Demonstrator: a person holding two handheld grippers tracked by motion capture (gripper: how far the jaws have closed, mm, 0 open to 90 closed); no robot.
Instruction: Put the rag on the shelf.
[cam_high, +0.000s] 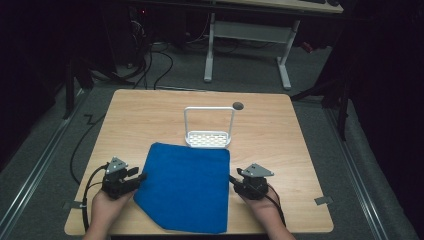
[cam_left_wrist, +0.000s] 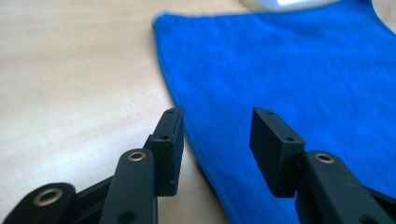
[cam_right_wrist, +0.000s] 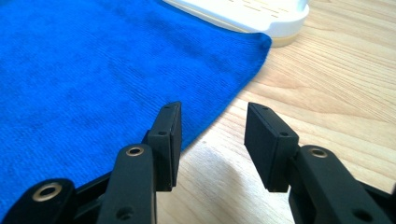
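A blue cloth (cam_high: 187, 187) lies flat on the wooden table (cam_high: 150, 115), its near left corner cut at a slant. My left gripper (cam_high: 141, 176) rests at the cloth's left edge, open, its jaws astride that edge (cam_left_wrist: 217, 140) with nothing pinched. At the cloth's right edge sits my right gripper (cam_high: 232, 177), open too; the hem (cam_right_wrist: 219, 114) runs up between its jaws, which stand over bare wood. A white rack (cam_high: 208, 135) with a tall handle stands just beyond the cloth, touching its far edge (cam_right_wrist: 261, 14).
A small dark round spot (cam_high: 238, 105) marks the table behind the rack. Bare wood lies left, right and behind the cloth. Beyond the table are a white desk frame (cam_high: 250, 45) and cables on the grey floor.
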